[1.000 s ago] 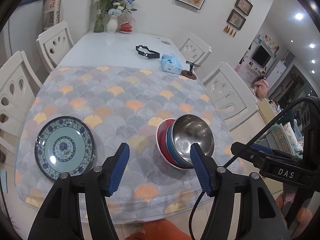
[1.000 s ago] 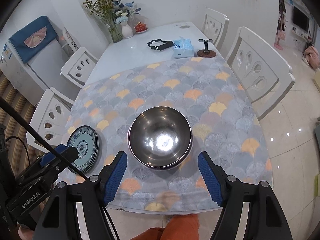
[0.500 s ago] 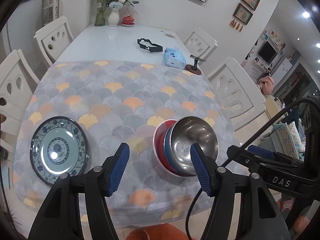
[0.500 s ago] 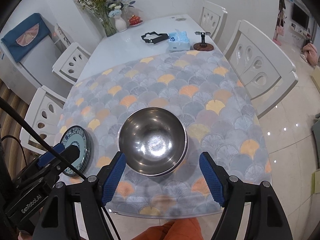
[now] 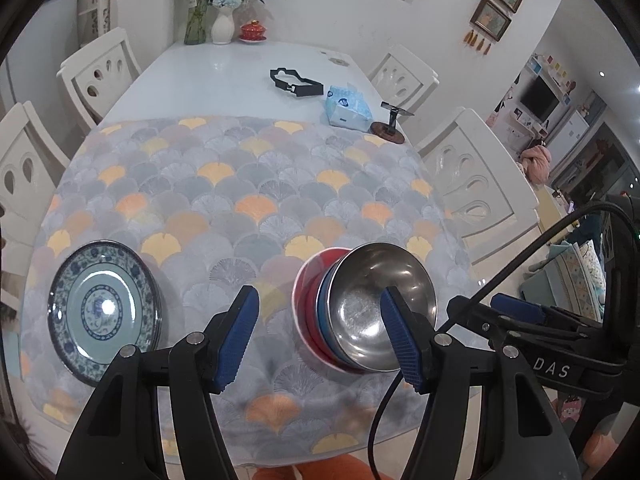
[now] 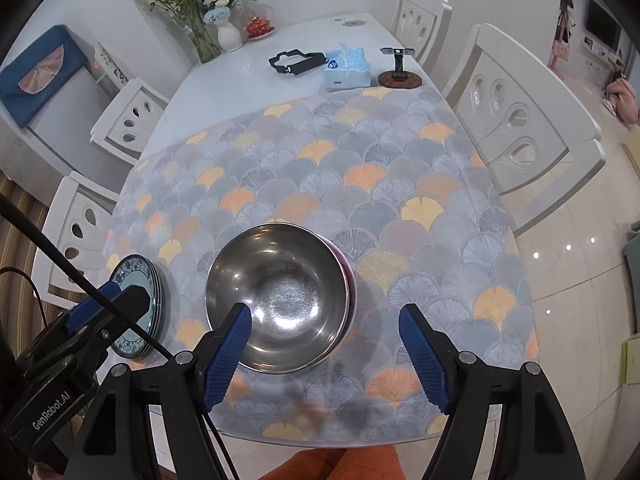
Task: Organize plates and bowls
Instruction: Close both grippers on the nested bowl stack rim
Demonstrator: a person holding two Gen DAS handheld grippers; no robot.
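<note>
A steel bowl [image 5: 376,304] sits nested on a blue bowl [image 5: 323,300] and a red bowl [image 5: 306,292] near the table's front edge; it also shows in the right wrist view [image 6: 280,296]. A stack of blue-patterned plates [image 5: 102,310] lies at the front left, also seen in the right wrist view [image 6: 140,304]. My left gripper [image 5: 320,338] is open and empty, held above the mat just left of the bowls. My right gripper [image 6: 326,356] is open and empty above the front edge, its left finger over the steel bowl's rim.
A scalloped grey-and-orange mat [image 5: 248,200] covers the near half of the white table [image 5: 224,76]. A tissue pack [image 5: 348,106], black strap [image 5: 296,82], phone stand [image 5: 390,122] and flower vases [image 5: 222,24] stand at the far end. White chairs [image 5: 476,176] surround the table.
Both grippers have pulled back and risen slightly from the table, so the bowls and plates look a little farther off. Nothing on the table has moved.
</note>
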